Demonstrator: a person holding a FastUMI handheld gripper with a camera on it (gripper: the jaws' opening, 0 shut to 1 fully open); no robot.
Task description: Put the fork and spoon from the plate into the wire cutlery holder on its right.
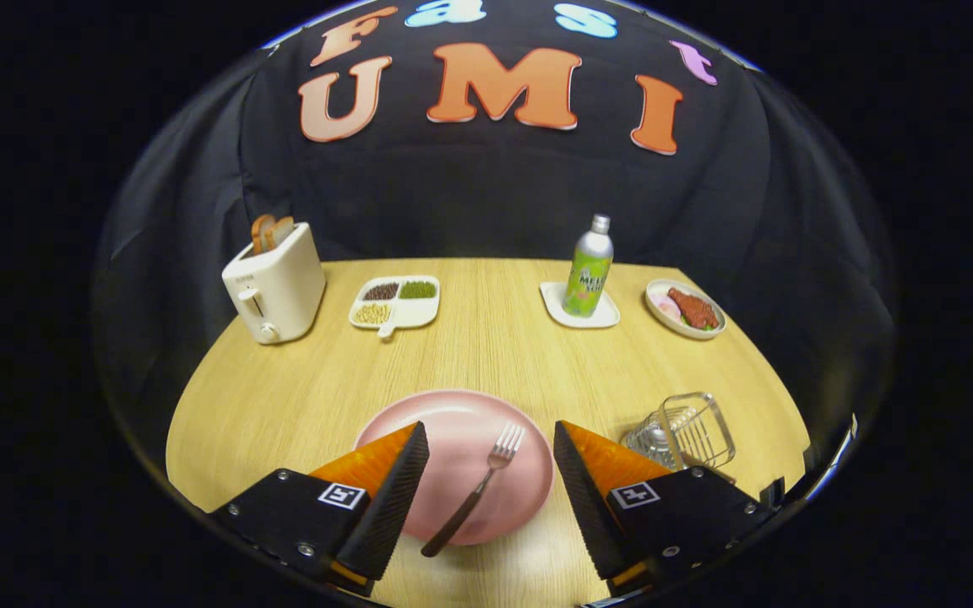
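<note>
Tongs [491,473] spread apart, gripping nothing. Fork [476,492] lies between the fingers on the pink plate [453,422] at the worktop's [486,338] near edge. Wire cutlery holder [689,432] just right of plate.

The table [486,338] is bright and evenly lit, and the cloth wall behind it is dark. Light seems to come from above. There is a pale shiny patch on the wood just in front of the pink plate [461,422]. Shadows are soft and small. The picture is sharp in the middle. Near the edges it bends and curves.
</note>
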